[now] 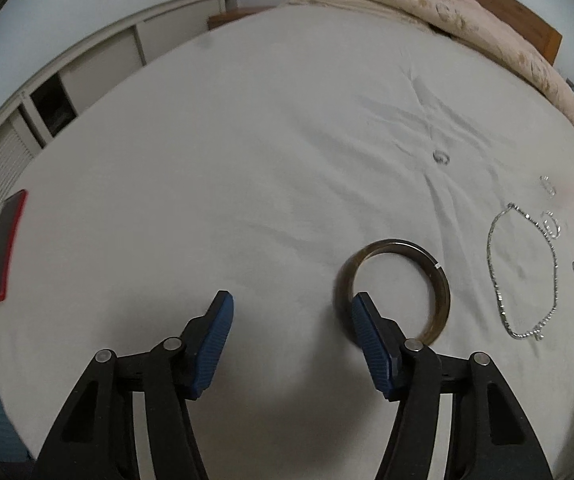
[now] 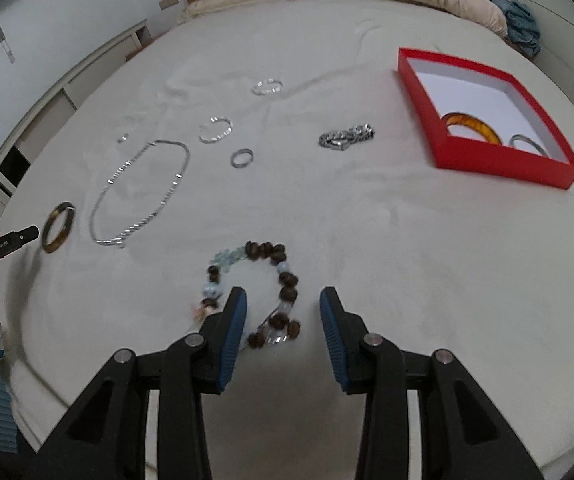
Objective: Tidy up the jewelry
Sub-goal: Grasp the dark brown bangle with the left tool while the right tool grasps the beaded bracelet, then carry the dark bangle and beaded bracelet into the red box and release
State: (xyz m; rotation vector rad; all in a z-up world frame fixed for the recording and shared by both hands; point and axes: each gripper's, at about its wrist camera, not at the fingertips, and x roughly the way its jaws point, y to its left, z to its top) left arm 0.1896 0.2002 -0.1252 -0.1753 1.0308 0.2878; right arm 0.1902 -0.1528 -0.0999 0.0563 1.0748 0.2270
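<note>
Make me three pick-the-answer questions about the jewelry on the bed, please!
1. Where is the orange bangle? A) in the box B) on the pillow C) on the floor
2. What colour is the box? A) blue B) red C) green
3. How is the right gripper? A) shut on a ring B) holding the necklace C) open over the bead bracelet

Answers: 1 A, it lies inside the box walls. 2 B, its walls are red. 3 C, the pads stand apart with beads between them, not pressed.
</note>
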